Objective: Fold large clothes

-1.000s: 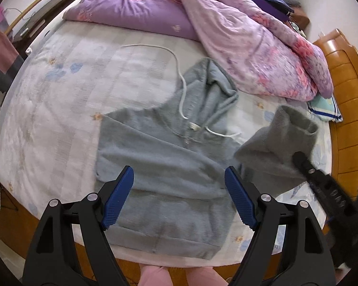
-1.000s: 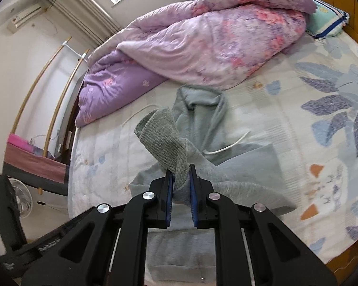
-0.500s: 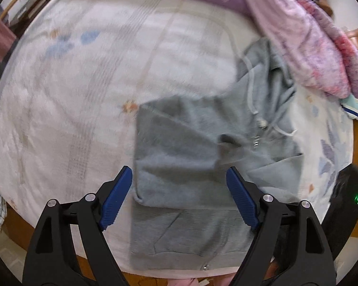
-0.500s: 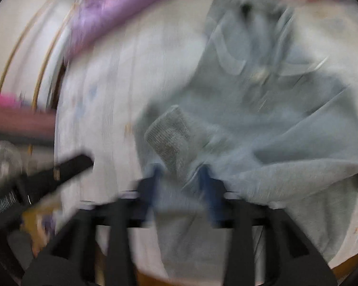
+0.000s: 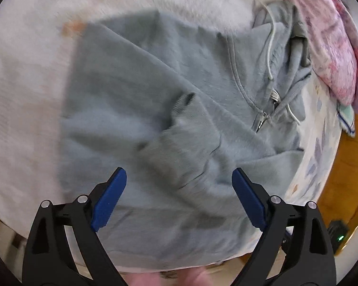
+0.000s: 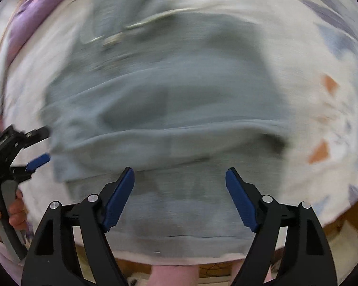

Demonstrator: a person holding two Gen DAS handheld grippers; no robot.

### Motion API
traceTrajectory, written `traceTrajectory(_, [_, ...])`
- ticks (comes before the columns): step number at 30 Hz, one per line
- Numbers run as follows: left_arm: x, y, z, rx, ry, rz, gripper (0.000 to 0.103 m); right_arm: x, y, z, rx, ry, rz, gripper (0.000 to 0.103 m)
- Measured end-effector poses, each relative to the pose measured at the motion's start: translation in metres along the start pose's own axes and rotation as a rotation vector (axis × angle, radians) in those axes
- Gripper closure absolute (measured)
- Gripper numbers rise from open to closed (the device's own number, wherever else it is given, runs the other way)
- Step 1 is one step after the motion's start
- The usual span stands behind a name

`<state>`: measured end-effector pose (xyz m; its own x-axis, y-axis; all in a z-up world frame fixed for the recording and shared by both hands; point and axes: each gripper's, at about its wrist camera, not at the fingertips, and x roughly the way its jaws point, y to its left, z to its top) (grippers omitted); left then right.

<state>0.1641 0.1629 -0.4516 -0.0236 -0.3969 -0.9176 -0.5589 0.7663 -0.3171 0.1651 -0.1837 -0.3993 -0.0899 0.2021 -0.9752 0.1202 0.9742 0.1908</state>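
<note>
A grey zip hoodie [image 5: 136, 90] lies flat on the bed with both sleeves folded across its chest. One ribbed cuff [image 5: 176, 150] rests at the middle. The hood and white drawstrings [image 5: 272, 38] point to the far right. My left gripper [image 5: 179, 193] is open and empty, low over the hoodie's lower half. My right gripper [image 6: 179, 190] is open and empty above the hem; this view is motion-blurred and shows the hoodie [image 6: 155, 100] wide across it. The left gripper also shows in the right wrist view [image 6: 33, 147], at the hoodie's left side.
A pink and purple floral quilt [image 5: 331, 38] is heaped at the far right of the bed. The pale printed bedsheet [image 5: 31, 71] surrounds the hoodie. A wooden bed frame [image 5: 350, 157] runs along the right. The bed's near edge lies just below both grippers.
My right gripper has let go of the sleeve, which now lies across the chest, and has opened and moved toward the hem. My left gripper has dropped closer to the hoodie.
</note>
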Motion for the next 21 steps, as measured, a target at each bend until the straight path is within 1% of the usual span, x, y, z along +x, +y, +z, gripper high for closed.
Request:
traceTrajectory(2, [0.018, -0.006, 0.006, -0.054, 0.039, 0.0, 0.014, -0.003, -0.03, 0.006, 0.064, -0.015, -0.03, 0.027])
traceTrajectory(3, [0.024, -0.009, 0.007, -0.061, 0.041, -0.011, 0.025, -0.005, -0.041, 0.01, 0.083, -0.023, -0.05, 0.027])
traceTrajectory(4, [0.029, -0.013, 0.007, -0.055, 0.035, -0.027, 0.067, -0.009, -0.055, 0.014, 0.105, -0.04, -0.074, 0.027])
traceTrajectory(5, [0.031, -0.018, 0.005, -0.039, 0.038, -0.003, 0.077, -0.013, -0.066, 0.019, 0.116, -0.057, -0.083, 0.027])
traceTrajectory(6, [0.03, -0.02, 0.003, -0.028, 0.037, 0.028, 0.079, -0.02, -0.075, 0.024, 0.118, -0.083, -0.076, 0.027])
traceTrajectory(7, [0.024, -0.023, 0.0, -0.012, 0.018, 0.048, 0.081, -0.023, -0.077, 0.03, 0.108, -0.097, -0.065, 0.028])
traceTrajectory(8, [0.017, -0.024, -0.003, 0.005, -0.007, 0.052, 0.081, -0.024, -0.079, 0.036, 0.077, -0.094, -0.052, 0.035])
traceTrajectory(9, [0.005, -0.025, -0.01, 0.028, -0.042, 0.058, 0.081, -0.017, -0.079, 0.043, 0.039, -0.059, -0.062, 0.044])
traceTrajectory(10, [-0.006, -0.023, -0.015, 0.028, -0.06, 0.076, 0.081, -0.009, -0.079, 0.047, 0.017, -0.033, -0.076, 0.07])
traceTrajectory(11, [-0.015, -0.017, -0.022, 0.015, -0.061, 0.092, 0.081, 0.004, -0.081, 0.052, 0.007, 0.009, -0.081, 0.085])
traceTrajectory(13, [-0.024, -0.005, -0.032, -0.001, -0.062, 0.123, 0.081, 0.034, -0.086, 0.047, 0.035, 0.15, -0.04, 0.092])
traceTrajectory(14, [-0.027, 0.001, -0.037, 0.006, -0.069, 0.161, 0.081, 0.053, -0.088, 0.036, 0.04, 0.226, -0.025, 0.094])
traceTrajectory(15, [-0.027, 0.009, -0.043, 0.031, -0.074, 0.231, 0.081, 0.068, -0.089, 0.023, 0.034, 0.273, -0.037, 0.094])
traceTrajectory(16, [-0.025, 0.014, -0.047, 0.041, -0.067, 0.268, 0.08, 0.078, -0.091, 0.013, 0.035, 0.3, -0.065, 0.094])
traceTrajectory(17, [-0.02, 0.024, -0.051, 0.039, -0.042, 0.293, 0.078, 0.09, -0.096, -0.001, 0.047, 0.334, -0.086, 0.096])
traceTrajectory(18, [-0.017, 0.03, -0.053, 0.03, -0.024, 0.286, 0.066, 0.089, -0.099, -0.009, 0.066, 0.329, -0.074, 0.096])
traceTrajectory(19, [-0.015, 0.034, -0.054, 0.022, -0.01, 0.279, 0.058, 0.083, -0.099, -0.011, 0.071, 0.317, -0.065, 0.094])
traceTrajectory(20, [-0.015, 0.036, -0.053, 0.023, -0.015, 0.281, 0.044, 0.074, -0.098, -0.012, 0.073, 0.307, -0.05, 0.093])
traceTrajectory(21, [-0.017, 0.036, -0.052, 0.028, -0.03, 0.28, 0.035, 0.059, -0.098, -0.01, 0.071, 0.279, -0.036, 0.092])
